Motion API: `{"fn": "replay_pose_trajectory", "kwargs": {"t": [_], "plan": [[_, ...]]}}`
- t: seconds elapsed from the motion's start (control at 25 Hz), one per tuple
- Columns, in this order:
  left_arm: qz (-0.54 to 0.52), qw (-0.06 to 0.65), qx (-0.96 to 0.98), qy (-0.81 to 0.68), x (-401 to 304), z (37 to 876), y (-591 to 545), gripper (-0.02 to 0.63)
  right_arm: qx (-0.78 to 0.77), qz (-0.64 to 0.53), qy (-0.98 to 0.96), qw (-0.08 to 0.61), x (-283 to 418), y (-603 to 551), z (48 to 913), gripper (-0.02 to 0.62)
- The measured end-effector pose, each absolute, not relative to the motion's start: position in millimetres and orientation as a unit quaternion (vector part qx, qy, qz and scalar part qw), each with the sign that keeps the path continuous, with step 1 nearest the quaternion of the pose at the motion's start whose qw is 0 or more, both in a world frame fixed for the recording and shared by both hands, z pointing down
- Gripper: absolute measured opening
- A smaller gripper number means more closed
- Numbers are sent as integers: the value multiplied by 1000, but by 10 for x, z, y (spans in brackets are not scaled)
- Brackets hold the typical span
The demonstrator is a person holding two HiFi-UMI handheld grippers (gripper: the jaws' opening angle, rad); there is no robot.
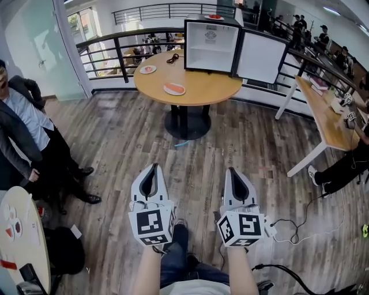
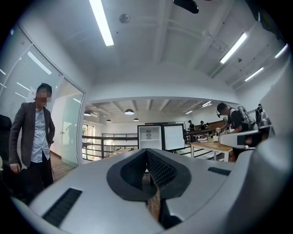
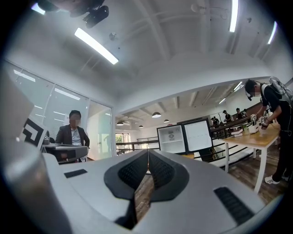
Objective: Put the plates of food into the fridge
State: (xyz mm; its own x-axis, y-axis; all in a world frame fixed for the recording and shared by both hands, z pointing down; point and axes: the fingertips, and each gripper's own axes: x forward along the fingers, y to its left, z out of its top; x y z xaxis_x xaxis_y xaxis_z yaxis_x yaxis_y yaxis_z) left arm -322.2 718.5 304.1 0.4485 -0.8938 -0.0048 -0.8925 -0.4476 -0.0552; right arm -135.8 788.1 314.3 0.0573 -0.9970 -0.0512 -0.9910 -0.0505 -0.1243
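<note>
Because the plates were small in the head view, the food on them could not be identified beyond a reddish patch. A standing person (image 1: 26, 129) at the far left was cut off by the frame edge.

The left gripper (image 1: 154, 167) had its jaws closed together with nothing between them. The right gripper (image 1: 232, 170) was in the same condition. Both pointed toward the round table (image 1: 213, 89) and stood well apart from it and from every plate.

Two plates lay on that table: a left plate (image 1: 148, 69) by the far-left rim and a near plate (image 1: 174, 89) toward the near edge. A third plate (image 1: 214, 16) sat on top of the fridge (image 1: 210, 49) at the table's far side. The fridge door (image 1: 262, 56) stood open to the right.

A label on the fridge's inner back wall was too small to read.
</note>
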Motion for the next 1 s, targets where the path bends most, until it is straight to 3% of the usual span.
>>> {"fn": "replay_pose_trajectory", "kwargs": {"t": [1.0], "plan": [[-7, 21, -860, 510, -3133, 2925, 4923, 6, -721, -21, 690, 59, -1422, 5561, 3007, 13]]}}
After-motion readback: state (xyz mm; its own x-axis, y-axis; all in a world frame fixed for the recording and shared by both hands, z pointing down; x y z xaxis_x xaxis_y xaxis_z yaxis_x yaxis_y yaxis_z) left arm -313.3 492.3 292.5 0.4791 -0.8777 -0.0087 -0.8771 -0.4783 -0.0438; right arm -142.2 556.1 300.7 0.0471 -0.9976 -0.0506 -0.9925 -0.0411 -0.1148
